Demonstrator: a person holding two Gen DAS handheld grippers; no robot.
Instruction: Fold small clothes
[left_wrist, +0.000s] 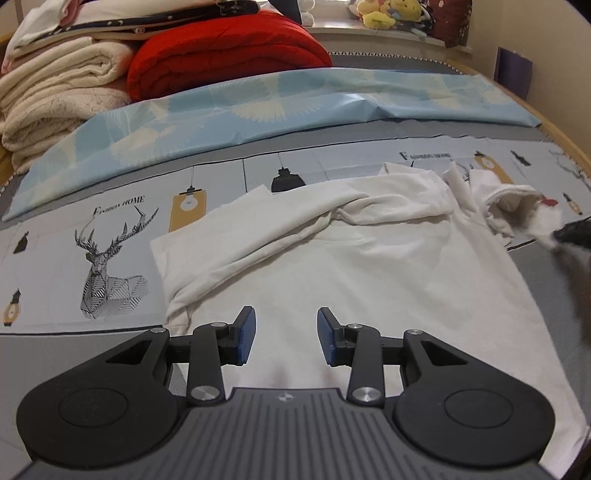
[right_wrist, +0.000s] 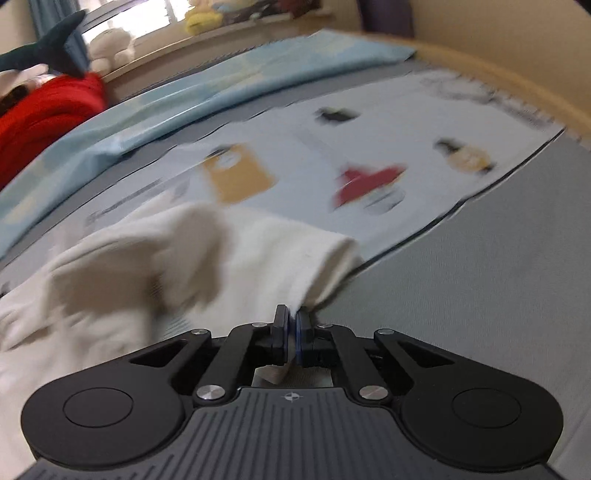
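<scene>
We have the white garment (left_wrist: 369, 258) spread on the bed (left_wrist: 554, 295) with one sleeve folded across, our right hand-held gripper (right_wrist: 291, 325) pinching the other sleeve, our left hand-held gripper (left_wrist: 284, 332) hovering half-open and empty, most folds remaining.

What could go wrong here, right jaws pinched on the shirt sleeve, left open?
1. The right gripper holds only a thin edge of the white shirt's sleeve; a fast pull could slip it free.
2. The left gripper hovers open, pinning nothing, so the shirt may drag across the printed sheet.
3. The other sleeve already lies rumpled; creases could get folded in.
</scene>
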